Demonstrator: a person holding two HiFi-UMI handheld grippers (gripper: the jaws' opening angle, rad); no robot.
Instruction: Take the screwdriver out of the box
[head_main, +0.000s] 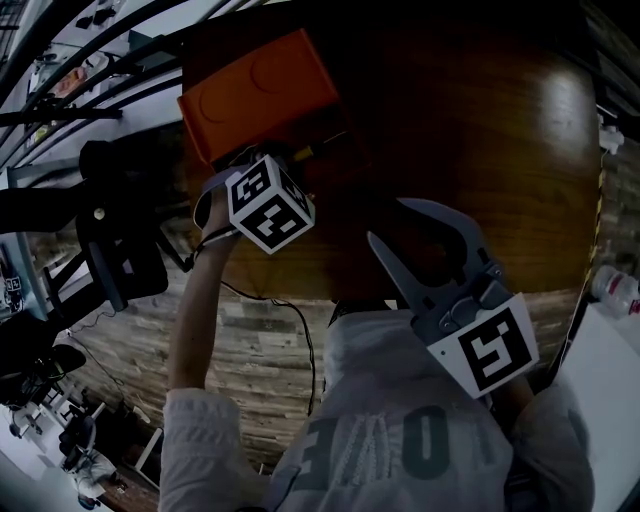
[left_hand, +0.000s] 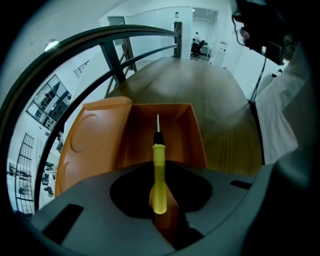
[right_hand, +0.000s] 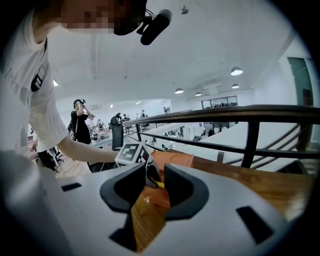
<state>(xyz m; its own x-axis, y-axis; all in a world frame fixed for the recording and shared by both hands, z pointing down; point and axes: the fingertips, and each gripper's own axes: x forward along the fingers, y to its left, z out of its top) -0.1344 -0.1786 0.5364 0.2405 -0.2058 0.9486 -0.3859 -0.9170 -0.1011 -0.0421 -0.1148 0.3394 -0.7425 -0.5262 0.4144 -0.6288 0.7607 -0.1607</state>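
One yellow-handled screwdriver sits clamped by its handle between the closed jaws of the left gripper, its thin metal shaft pointing toward the inside of the open orange box. Whether the tip touches the box cannot be told. The box stands on the brown wooden table with its lid folded back to one side, while the right gripper hangs well apart nearer the person, its jaws spread and holding nothing.
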